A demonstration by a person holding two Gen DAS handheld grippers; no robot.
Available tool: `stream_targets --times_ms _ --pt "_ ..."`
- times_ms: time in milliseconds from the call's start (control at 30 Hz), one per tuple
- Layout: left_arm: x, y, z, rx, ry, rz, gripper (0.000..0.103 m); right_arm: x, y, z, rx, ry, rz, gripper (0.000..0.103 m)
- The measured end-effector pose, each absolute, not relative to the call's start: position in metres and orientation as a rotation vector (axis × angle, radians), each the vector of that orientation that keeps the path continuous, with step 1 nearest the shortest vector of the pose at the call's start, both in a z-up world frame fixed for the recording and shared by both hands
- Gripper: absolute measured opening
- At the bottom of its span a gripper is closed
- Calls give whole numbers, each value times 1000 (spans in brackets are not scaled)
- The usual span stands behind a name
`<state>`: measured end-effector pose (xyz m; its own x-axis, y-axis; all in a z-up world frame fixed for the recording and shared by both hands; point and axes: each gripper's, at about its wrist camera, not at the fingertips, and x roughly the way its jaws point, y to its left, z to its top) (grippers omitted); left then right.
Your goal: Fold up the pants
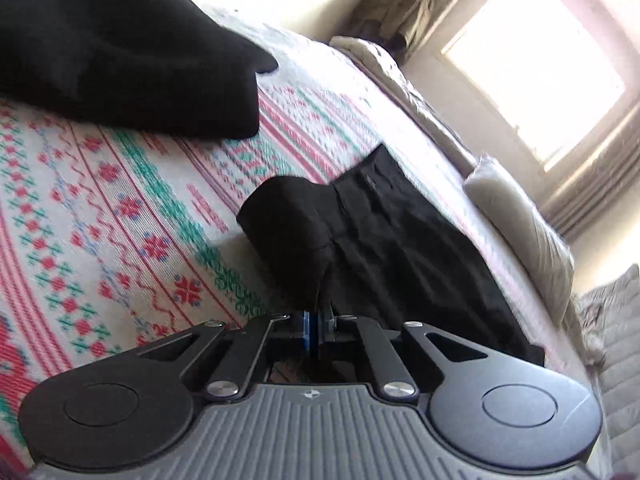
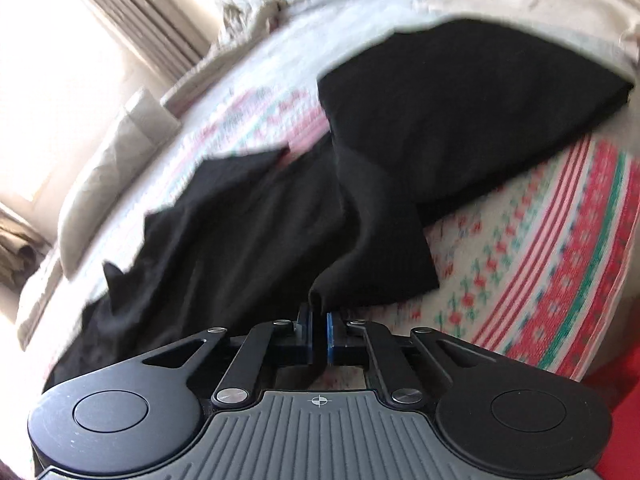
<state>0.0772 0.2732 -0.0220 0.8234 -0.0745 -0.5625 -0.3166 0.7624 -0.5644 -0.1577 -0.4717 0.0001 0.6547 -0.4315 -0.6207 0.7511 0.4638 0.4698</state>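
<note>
Bed covered by a patterned blanket (image 1: 120, 208) in red, green and white. A folded black garment (image 1: 120, 48) is laid on it. Beige pillows (image 1: 520, 224) are lined along the far edge, beneath a bright window (image 1: 536, 68).

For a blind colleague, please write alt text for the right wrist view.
The right gripper is shut on a pinch of black pants lifted off a patterned bedspread. A folded black garment lies behind; a pillow is at left.
</note>
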Motion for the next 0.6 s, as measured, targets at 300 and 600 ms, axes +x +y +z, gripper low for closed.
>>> stream_targets --times_ms 300,600 --pt "33 272 23 -513 602 166 3 -187 -472 44 672 365 -823 4" --pt "37 269 -23 -353 813 196 11 -181 -470 12 582 637 -882 4"
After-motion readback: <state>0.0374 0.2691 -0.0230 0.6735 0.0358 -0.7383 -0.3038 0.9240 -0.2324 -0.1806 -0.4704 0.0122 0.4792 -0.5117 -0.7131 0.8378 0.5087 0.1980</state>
